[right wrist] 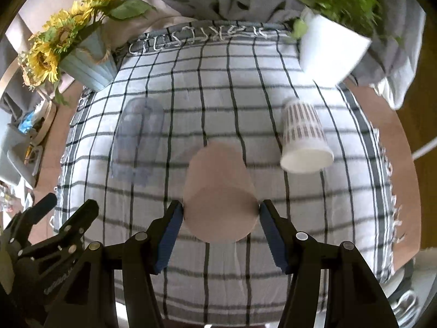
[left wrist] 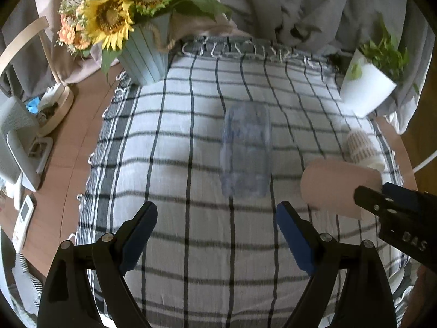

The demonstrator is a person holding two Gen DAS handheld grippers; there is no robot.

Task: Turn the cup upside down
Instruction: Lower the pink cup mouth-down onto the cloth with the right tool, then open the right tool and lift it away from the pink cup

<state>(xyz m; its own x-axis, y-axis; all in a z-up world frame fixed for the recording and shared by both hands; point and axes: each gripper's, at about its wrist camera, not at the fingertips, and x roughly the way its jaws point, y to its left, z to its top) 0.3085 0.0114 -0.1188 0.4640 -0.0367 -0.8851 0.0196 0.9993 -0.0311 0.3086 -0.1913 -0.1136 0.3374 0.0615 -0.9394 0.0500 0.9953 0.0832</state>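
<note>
My right gripper [right wrist: 220, 211] is shut on a pale pink cup [right wrist: 218, 188], gripping it on both sides near its flat closed end, which faces the camera. The pink cup also shows in the left wrist view [left wrist: 338, 184] at the right, with the right gripper's fingers [left wrist: 382, 202] on it. A clear plastic cup [left wrist: 245, 150] stands upside down on the checked cloth; it also shows in the right wrist view [right wrist: 138, 142]. A white patterned paper cup [right wrist: 304, 139] stands upside down at the right. My left gripper [left wrist: 217, 218] is open and empty, short of the clear cup.
A checked cloth [left wrist: 177, 164] covers the round wooden table [left wrist: 68, 164]. A blue pot of sunflowers [left wrist: 144, 54] stands at the back left, a white pot with a green plant [left wrist: 366, 87] at the back right. A remote [left wrist: 23, 224] lies at the left edge.
</note>
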